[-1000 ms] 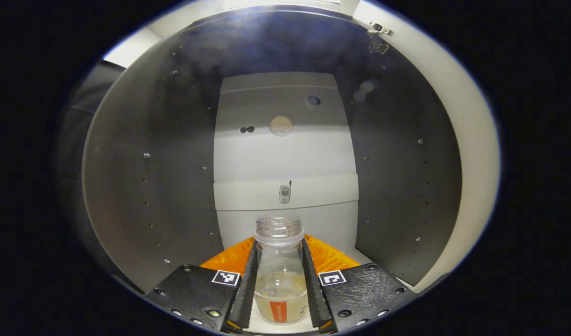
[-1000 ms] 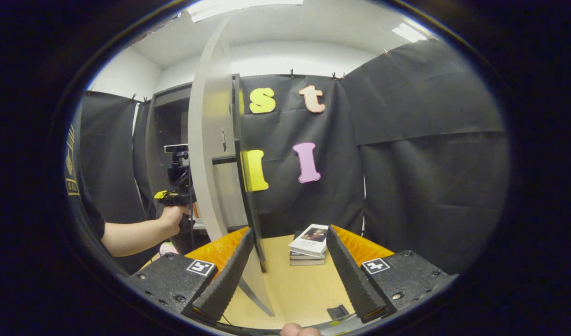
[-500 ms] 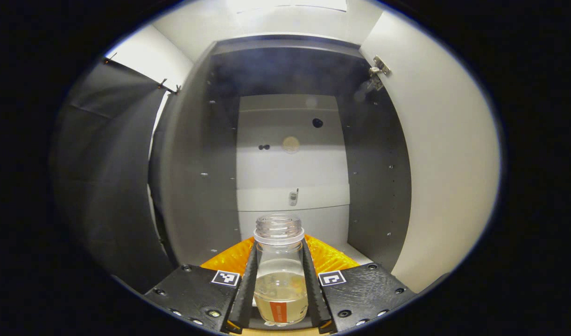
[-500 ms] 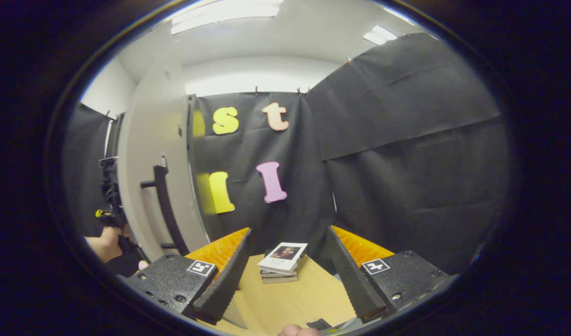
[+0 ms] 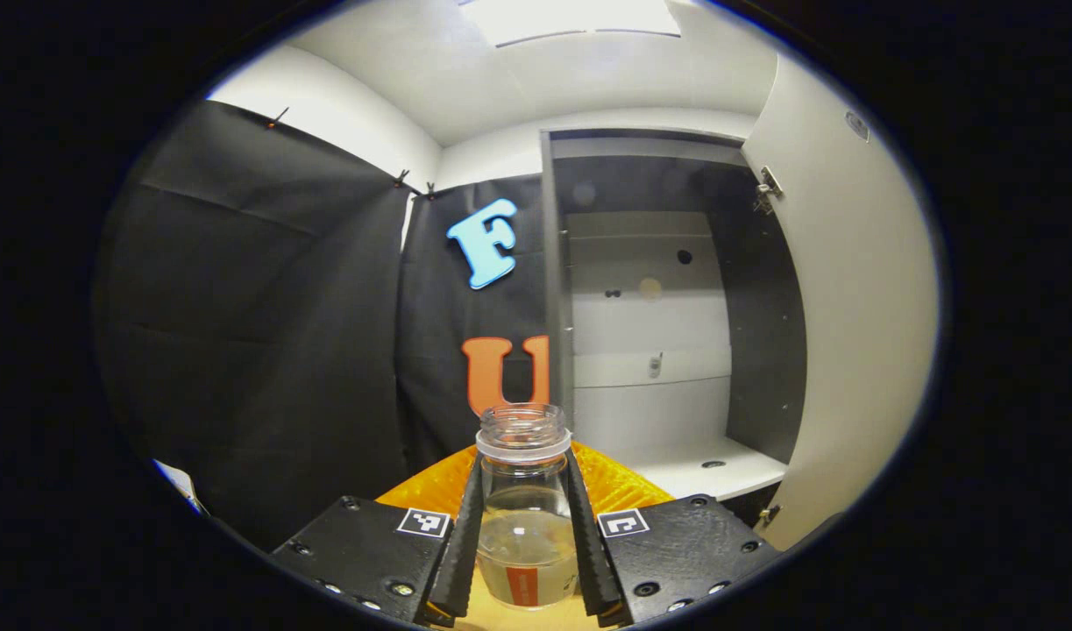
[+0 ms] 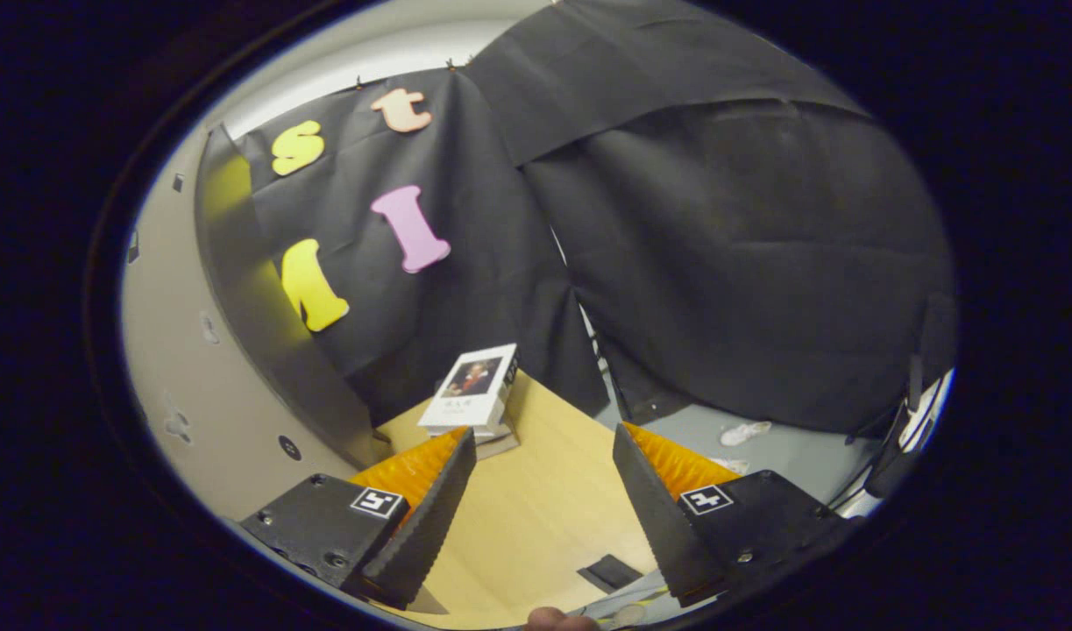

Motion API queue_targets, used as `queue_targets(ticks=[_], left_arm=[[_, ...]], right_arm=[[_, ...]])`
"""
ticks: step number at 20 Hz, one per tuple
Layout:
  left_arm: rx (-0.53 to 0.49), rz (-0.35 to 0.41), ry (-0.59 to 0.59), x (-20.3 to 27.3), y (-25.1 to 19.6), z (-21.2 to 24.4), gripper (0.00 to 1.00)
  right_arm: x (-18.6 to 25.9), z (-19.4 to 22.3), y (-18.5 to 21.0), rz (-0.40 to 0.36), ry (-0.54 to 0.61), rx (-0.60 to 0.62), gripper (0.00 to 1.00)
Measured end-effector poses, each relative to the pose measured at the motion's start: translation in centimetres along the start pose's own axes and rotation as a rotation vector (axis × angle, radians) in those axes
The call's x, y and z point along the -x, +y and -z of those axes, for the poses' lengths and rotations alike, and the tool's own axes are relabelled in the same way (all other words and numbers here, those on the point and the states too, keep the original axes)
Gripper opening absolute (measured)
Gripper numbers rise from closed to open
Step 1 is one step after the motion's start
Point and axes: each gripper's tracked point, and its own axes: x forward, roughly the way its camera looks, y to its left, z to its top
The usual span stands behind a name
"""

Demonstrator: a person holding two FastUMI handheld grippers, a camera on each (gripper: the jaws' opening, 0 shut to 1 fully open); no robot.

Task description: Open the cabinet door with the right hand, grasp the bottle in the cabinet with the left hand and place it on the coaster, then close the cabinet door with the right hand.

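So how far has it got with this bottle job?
The cabinet door stands open, so that step looks done. The left gripper is shut on the bottle, held out in front of the cabinet rather than on its shelf. Left to do: set it on the coaster, then close the door with the right gripper, which is open over the table.

Hidden and cut off
Bottle [image 5: 525,526] base cut by the lower edge — lower books [image 6: 492,436] in the stack lie hidden beneath the top one.
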Motion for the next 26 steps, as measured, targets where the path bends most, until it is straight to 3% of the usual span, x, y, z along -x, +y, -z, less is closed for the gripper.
queue_targets(ticks=[1,4,6,7,8,9,11,14,17,23,24,26], left_arm=[[-0.018,-0.018,0.013,0.5,1.3,2.0,0.47],[-0.035,-0.031,0.081,1.8,3.8,8.8,0.47],[-0.019,-0.029,0.115,2.5,4.8,13.7,0.47],[-0.025,-0.029,0.13,2.9,5.0,16.0,0.57],[-0.022,-0.026,0.139,2.9,5.6,18.2,0.58],[-0.008,-0.024,0.166,3.1,5.8,20.5,0.47],[0.0,-0.025,0.177,3.2,6.2,24.0,0.47],[-0.038,-0.05,0.162,2.9,8.3,26.8,0.47],[0.001,-0.059,0.171,2.6,8.9,28.8,0.47],[-0.006,-0.038,0.159,2.2,8.3,30.2,0.47],[-0.021,-0.038,0.176,2.3,8.5,30.5,0.36],[-0.025,-0.042,0.206,2.4,8.3,31.3,0.57]], right_arm=[[-0.7,1.8,-1.3,0.048,0.05,-0.011,1.0],[-1.6,5.6,-4.1,0.15,0.154,-0.032,1.0],[-2.0,7.4,-5.6,0.217,0.171,0.042,1.0],[-1.8,8.1,-6.5,0.246,0.176,0.086,1.0],[-1.6,8.8,-7.0,0.27,0.186,0.122,1.0],[-1.3,9.7,-7.1,0.286,0.2,0.144,1.0],[-0.7,11.1,-7.4,0.311,0.232,0.18,1.0],[0.5,12.4,-7.3,0.318,0.249,0.262,1.0],[0.5,13.4,-7.5,0.329,0.28,0.347,1.0],[-0.3,15.4,-3.9,0.252,0.312,0.444,1.0],[-0.5,15.7,-3.3,0.232,0.317,0.461,1.0],[-0.6,16.2,-2.3,0.206,0.328,0.479,1.0]])
